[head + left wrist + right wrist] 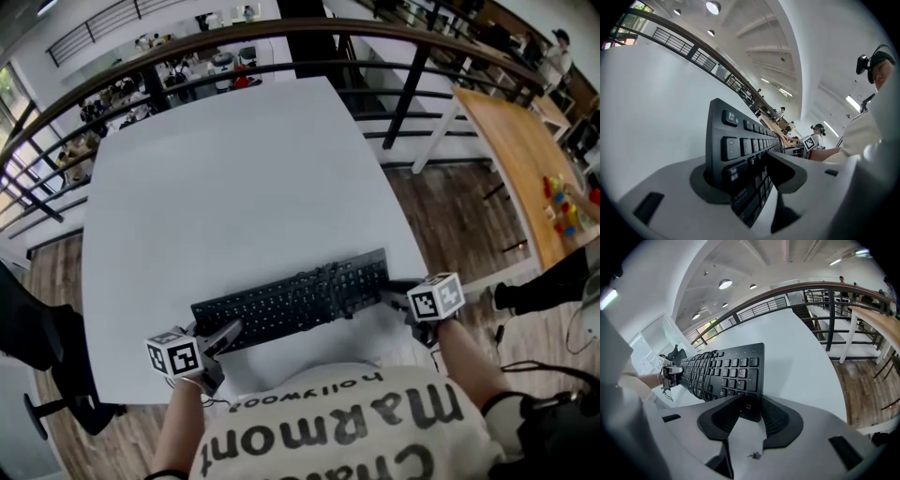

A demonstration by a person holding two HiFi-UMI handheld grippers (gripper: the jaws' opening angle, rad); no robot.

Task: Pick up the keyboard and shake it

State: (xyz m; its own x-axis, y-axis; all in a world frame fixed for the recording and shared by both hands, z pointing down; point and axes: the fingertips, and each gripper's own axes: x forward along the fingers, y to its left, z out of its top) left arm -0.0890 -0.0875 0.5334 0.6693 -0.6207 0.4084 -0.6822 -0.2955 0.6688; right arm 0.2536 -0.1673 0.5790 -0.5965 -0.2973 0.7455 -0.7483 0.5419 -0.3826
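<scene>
Pinching keyboard [295, 300] at right end in right hand-held gripper [388, 293], straddling left end with spread left hand-held gripper [228, 332], by near edge of desk [234, 187].

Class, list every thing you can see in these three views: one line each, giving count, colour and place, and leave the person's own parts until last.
table: one, white, fills the middle of the head view
keyboard: one, black, at the table's near edge
cable: one, black, looped over the keyboard's keys
railing: one, dark, curves behind the table
wooden table: one, light brown, at right, with small coloured things on it
floor: brown wood, around the table
other person: one, dark trousers and shoe, right edge
shirt: one, white with dark print, bottom edge
left hand-held gripper: one, grey, jaws open around the keyboard's left end
right hand-held gripper: one, grey, shut on the keyboard's right end
</scene>
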